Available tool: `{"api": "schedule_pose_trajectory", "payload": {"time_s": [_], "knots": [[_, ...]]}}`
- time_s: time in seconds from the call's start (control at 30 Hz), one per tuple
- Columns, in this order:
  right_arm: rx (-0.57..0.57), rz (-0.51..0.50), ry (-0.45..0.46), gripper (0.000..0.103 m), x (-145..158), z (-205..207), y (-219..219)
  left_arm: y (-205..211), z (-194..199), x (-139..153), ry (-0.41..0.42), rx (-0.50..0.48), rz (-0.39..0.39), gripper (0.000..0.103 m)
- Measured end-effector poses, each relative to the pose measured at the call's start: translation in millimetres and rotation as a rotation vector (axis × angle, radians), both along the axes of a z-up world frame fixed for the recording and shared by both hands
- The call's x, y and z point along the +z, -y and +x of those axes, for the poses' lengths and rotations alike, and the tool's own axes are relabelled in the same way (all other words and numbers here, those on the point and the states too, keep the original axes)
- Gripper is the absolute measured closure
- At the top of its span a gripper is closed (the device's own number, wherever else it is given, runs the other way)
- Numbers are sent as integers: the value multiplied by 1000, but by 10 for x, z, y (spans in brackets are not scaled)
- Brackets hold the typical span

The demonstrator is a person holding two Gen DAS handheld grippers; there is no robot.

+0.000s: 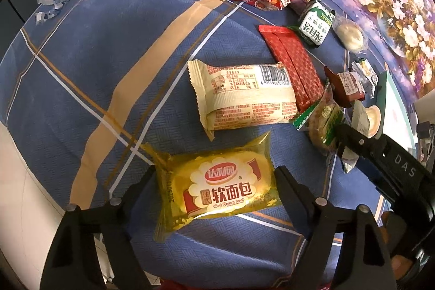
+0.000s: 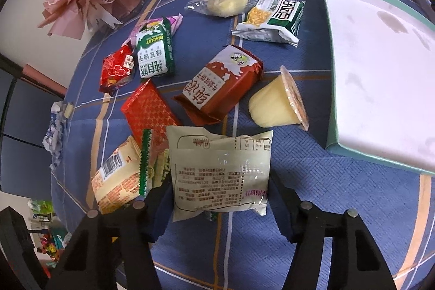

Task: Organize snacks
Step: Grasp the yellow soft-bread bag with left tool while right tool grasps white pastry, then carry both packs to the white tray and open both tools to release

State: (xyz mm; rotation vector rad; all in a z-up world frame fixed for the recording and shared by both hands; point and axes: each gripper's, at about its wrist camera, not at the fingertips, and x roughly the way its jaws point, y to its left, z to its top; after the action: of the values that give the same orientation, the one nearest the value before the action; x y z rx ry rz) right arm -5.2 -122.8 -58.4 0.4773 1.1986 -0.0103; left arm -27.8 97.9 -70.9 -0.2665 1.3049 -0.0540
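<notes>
Left gripper (image 1: pixel 214 181) clamps yellow soft-bread packet (image 1: pixel 217 181), lifted for sorting. Right gripper (image 2: pixel 220 189) pinches pale cream printed pouch (image 2: pixel 220 173), near teal-rimmed white box (image 2: pixel 380 72), the likely container.

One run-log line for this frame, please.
left gripper: shut on yellow bread pack | right gripper: shut on cream packet | teal box: no snacks inside

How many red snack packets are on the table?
2: a crinkly red bag at the far left, and a flat red patterned packet just nearer. The brownish-red one isn't counted. Others may hide underneath.
</notes>
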Motion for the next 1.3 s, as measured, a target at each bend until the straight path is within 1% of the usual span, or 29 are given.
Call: {"api": "schedule_pose_trajectory", "payload": {"time_s": [0.2, 0.37, 0.53, 0.67, 0.7, 0.8, 0.83, 0.97, 1.1, 1.13, 1.3], "knots": [[-8, 4, -6, 37, 27, -96, 63, 8, -8, 114, -4, 12, -3, 24], [-15, 23, 13, 37, 146, -197, 158, -25, 9, 290, 6, 26, -29, 25], [-19, 40, 45, 37, 316, -280, 216, 61, -46, 653, 65, 16, -56, 25], [-27, 21, 88, 37, 511, -344, 298, 275, 7, 926, 112, -11, -85, 25], [-39, 16, 99, 37, 560, -368, 350, 316, -5, 936, 115, -18, -88, 25], [-90, -8, 120, 37, 660, -420, 525, 524, 31, 1005, 123, -58, -93, 25], [-112, -19, 123, 37, 692, -439, 601, 668, 65, 1031, 127, -82, -96, 25], [-233, -61, 120, 37, 753, -541, 1021, 1098, 122, 1123, 135, -163, -106, 25], [-352, -79, 99, 37, 729, -646, 1428, 1583, 183, 1112, 133, -250, -101, 25], [-382, -77, 93, 37, 718, -658, 1535, 1727, 226, 1070, 127, -271, -95, 25], [-462, -81, 88, 37, 683, -694, 1869, 2229, 394, 958, 100, -328, -68, 25]]}}
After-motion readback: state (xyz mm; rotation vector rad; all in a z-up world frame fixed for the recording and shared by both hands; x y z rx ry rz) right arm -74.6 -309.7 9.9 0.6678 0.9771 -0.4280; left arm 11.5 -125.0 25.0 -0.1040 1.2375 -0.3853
